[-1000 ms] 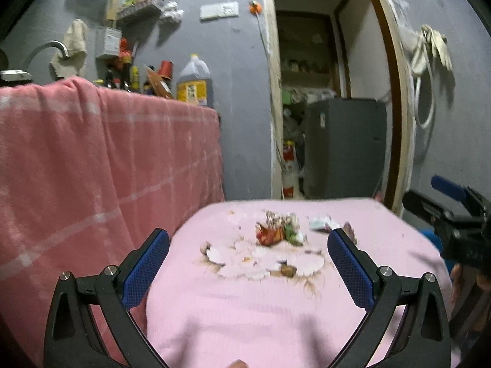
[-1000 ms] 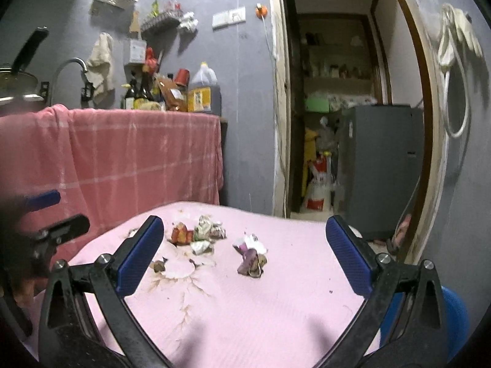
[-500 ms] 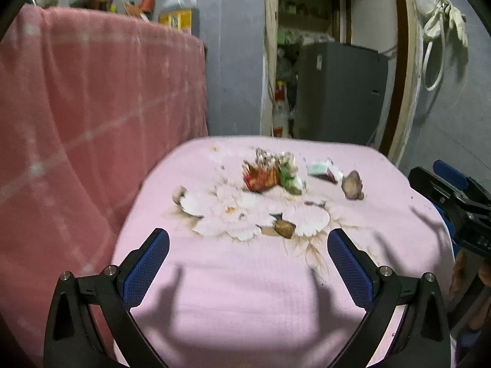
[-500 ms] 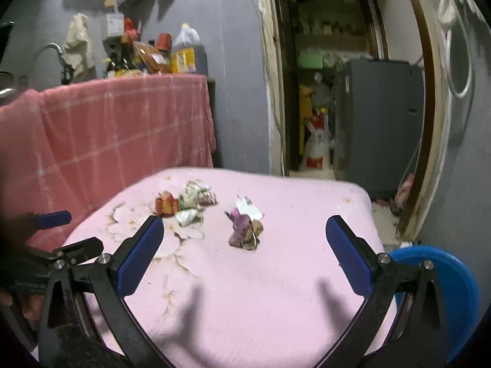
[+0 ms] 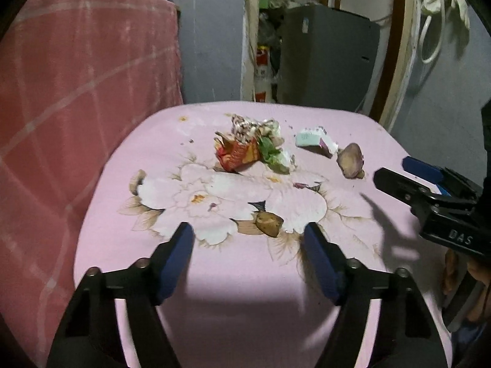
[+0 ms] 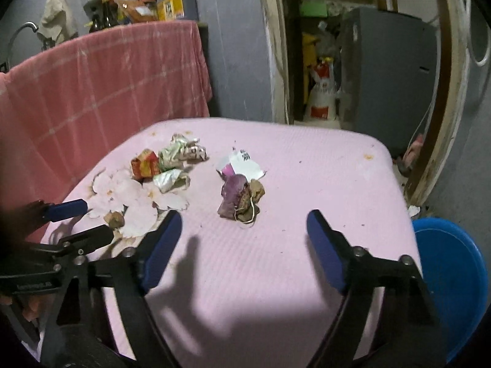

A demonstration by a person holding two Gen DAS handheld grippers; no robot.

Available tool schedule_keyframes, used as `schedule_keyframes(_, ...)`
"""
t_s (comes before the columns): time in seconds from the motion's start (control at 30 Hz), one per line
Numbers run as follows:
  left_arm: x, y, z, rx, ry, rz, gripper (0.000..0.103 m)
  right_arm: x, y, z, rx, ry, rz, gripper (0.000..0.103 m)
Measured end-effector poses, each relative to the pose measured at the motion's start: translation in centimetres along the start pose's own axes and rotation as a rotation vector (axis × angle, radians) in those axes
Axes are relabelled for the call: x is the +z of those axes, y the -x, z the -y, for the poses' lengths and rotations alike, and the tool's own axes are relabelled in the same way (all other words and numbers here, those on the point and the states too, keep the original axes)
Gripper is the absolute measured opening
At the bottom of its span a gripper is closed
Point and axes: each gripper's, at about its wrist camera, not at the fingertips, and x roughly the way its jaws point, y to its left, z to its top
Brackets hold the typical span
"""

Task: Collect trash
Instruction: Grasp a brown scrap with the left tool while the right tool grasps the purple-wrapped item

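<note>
With both jaws just narrowed yet empty, the left gripper (image 5: pixel 248 239) and right gripper (image 6: pixel 244 230) are lowered toward the brown scrap (image 5: pixel 269 222) and purple scrap (image 6: pixel 234 196) at twelve o'clock, awaiting closure.

On the desk (image 6: pixel 307 184), a wrapper heap (image 6: pixel 167 162) lies left of a peel pile (image 6: pixel 239 197), with a basin (image 6: pixel 451 276) beside the desk's right edge.

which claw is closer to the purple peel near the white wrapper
Right. The right claw sits just short of the purple peel, pointing at it. The left claw is farther, over by the flower print.
</note>
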Motion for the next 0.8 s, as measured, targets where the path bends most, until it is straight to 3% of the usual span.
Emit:
schedule_keyframes(0.37,0.0,-1.2,0.2,-0.043,-0.009,-0.029,0.029,0.5,-2.7,0.0,0.02,0.014,-0.094,0.072)
schedule_keyframes(0.57,0.0,-1.1,-0.4,-0.052,0.017,-0.025,0.018,1.1,-3.5,0.6,0.021,-0.009,-0.106,0.07)
schedule_keyframes(0.63,0.0,-1.0,-0.4,-0.056,0.026,-0.026,0.018,1.2,-3.7,0.6,0.022,-0.011,-0.107,0.066)
schedule_keyframes(0.7,-0.1,-0.8,-0.2,-0.053,0.025,-0.025,0.018,1.2,-3.8,0.6,0.023,-0.01,-0.108,0.054)
schedule_keyframes(0.8,-0.3,-0.7,0.0,-0.045,0.021,-0.023,0.018,1.1,-3.6,0.6,0.033,-0.009,-0.103,0.045)
